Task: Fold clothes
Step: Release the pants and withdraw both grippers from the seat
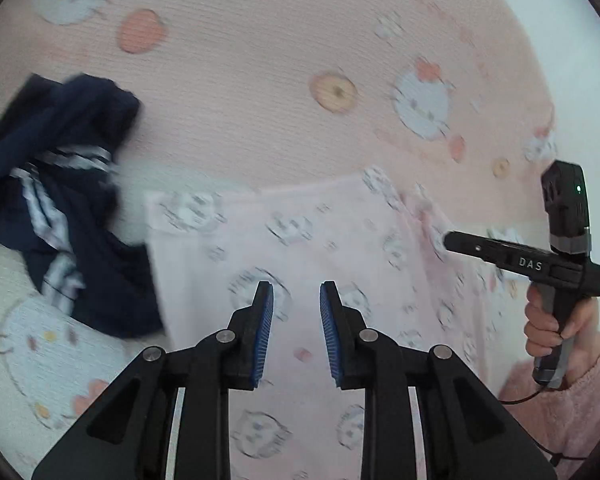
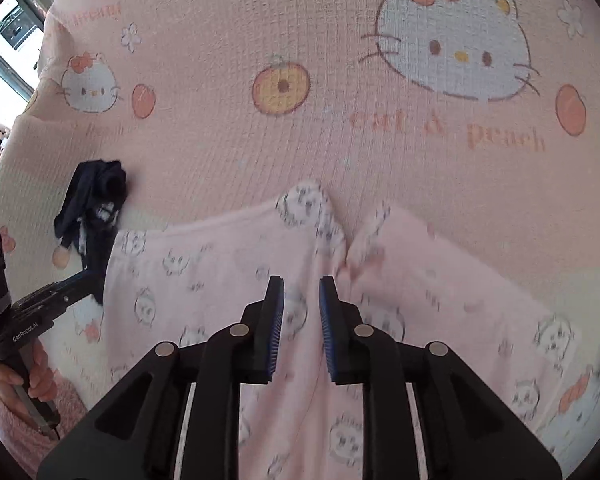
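Beneath both parted tools [image 1: 296,332] [image 2: 301,328], pale pink printed garment [image 1: 340,240] on bedspread [image 2: 220,140]

The right gripper [image 2: 300,308] hangs over pale pink printed trousers [image 2: 220,272], its blue-padded fingers [image 2: 276,332] parted with nothing between them. A crumpled navy garment [image 2: 96,200] lies to the left on the pink cat-and-peach bedspread [image 2: 340,128]. A hand [image 2: 36,376] grips the left gripper [image 2: 40,304] at the edge.

surface: peach-pink cat-print bedspread [image 2: 228,140] | print: white cat faces, peaches, words "cat & peach" | far left: window [image 2: 12,28], bright, blurred at frame edge
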Demonstrator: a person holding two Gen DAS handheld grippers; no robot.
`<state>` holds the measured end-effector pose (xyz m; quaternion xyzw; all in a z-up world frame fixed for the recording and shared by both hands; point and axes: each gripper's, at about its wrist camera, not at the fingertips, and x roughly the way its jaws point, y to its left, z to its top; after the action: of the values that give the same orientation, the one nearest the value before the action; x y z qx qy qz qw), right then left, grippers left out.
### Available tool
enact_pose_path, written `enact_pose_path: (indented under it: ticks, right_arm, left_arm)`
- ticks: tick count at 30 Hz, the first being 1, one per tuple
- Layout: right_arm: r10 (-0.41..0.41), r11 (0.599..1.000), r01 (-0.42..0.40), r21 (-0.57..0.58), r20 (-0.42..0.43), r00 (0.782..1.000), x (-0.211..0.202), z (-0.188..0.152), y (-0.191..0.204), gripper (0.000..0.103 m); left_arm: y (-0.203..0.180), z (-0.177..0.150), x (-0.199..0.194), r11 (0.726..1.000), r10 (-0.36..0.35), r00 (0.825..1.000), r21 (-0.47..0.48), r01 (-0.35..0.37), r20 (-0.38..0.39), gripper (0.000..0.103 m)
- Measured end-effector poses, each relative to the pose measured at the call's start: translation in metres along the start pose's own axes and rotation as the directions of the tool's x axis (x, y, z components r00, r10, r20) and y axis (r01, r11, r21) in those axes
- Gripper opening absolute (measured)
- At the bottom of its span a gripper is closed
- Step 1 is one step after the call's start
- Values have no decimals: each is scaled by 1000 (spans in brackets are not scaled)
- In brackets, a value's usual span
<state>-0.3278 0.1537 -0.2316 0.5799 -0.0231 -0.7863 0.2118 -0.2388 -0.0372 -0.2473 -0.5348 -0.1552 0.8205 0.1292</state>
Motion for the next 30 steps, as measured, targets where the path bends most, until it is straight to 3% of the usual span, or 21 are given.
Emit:
enact_pose_path:
  ticks: [4, 7, 12, 13, 18, 20, 21, 23, 24, 28, 30]
  right_arm:
    - [-43, 999, 42, -11, -71, 997, -11, -70, 11, 20]
    - [-61, 998, 61, -8, -101, 993, -14, -118, 15, 20]
    - [-52, 998, 56, 31, -125, 991, -17, -184, 18, 20]
    - [-50, 998, 55, 38, -130, 990, -17, -197, 18, 21]
    - [-18, 996, 24, 86, -70, 997, -41, -221, 13, 22]
    - [-31, 995, 34, 96, -38, 999, -52, -227, 11, 25]
    - [-41, 995, 43, 94, -28, 999, -55, -230, 11, 25]
    - [-66, 993, 68, 92, -28, 997, -56, -237, 11, 25]
    - [-64, 992, 66, 103, -26, 998, -58, -241, 9, 25]
    - [-30, 985, 32, 171, -14, 999, -66, -256, -3, 25]
    - [-51, 982, 56, 182, -32, 998, -63, -259, -4, 25]
  left_arm:
    - [-78, -32, 38, 979, 58, 992, 201, -35, -109, 26]
    - [-109, -56, 49, 941, 182, 971, 313, -127, -156, 26]
    - [-89, -84, 48, 938, 315, 917, 228, -262, -246, 26]
    - [-84, -88, 42, 937, 327, 913, 206, -281, -243, 26]
    - [-74, -108, 4, 965, 263, 939, 79, -251, -222, 26]
    - [-75, -121, 0, 966, 260, 934, 72, -250, -245, 26]
    - [-76, -129, 2, 958, 287, 918, 77, -277, -273, 26]
    - [-77, -146, 3, 928, 371, 869, 102, -358, -326, 26]
    - [-82, -153, -1, 913, 407, 857, 125, -388, -315, 26]
    - [-99, -167, -23, 937, 347, 898, 145, -318, -271, 26]
    - [-89, -177, -13, 932, 361, 875, 133, -336, -322, 26]
